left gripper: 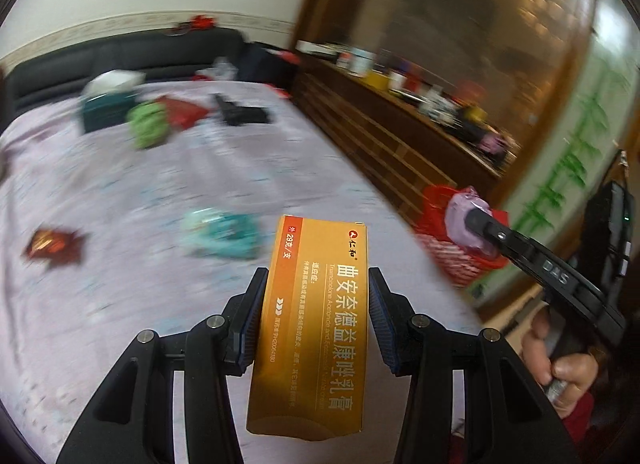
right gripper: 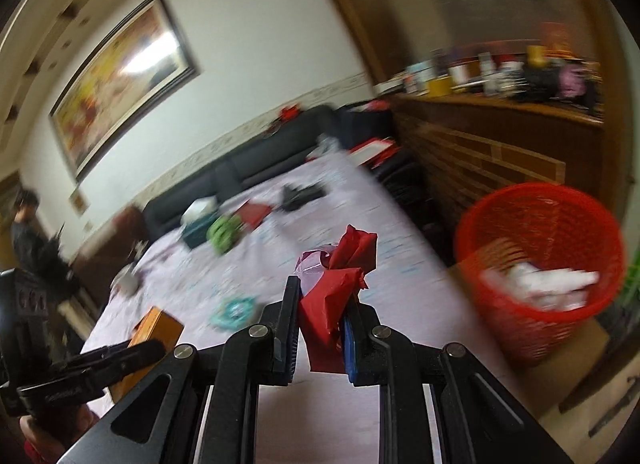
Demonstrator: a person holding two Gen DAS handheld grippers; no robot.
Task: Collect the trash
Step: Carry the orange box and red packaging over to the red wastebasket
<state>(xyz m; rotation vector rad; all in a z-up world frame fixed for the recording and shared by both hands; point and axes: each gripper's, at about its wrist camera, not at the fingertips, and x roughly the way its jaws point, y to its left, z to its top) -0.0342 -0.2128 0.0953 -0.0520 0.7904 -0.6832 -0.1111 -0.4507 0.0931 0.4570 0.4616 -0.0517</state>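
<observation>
My left gripper [left gripper: 318, 284] is shut on an orange medicine box [left gripper: 314, 328], held above the pale lilac bedspread [left gripper: 160, 284]. In the right wrist view the same orange box [right gripper: 156, 330] shows at lower left in the left gripper. My right gripper [right gripper: 322, 296] is shut on a crumpled red wrapper [right gripper: 338, 288] with a bit of clear pink film. From the left wrist view the right gripper [left gripper: 480, 224] points at the red mesh bin [left gripper: 456, 252]. The red bin [right gripper: 540, 264] stands beside the bed at the right, with white paper inside. A teal wrapper [left gripper: 224, 234] and a dark red wrapper [left gripper: 52, 246] lie on the bed.
Farther up the bed lie a teal tissue box [left gripper: 108, 104], a green object [left gripper: 148, 124], a red packet [left gripper: 184, 110] and a black item [left gripper: 240, 112]. A wooden dresser [right gripper: 500, 144] with clutter runs along the right. A person [right gripper: 28, 232] stands at far left.
</observation>
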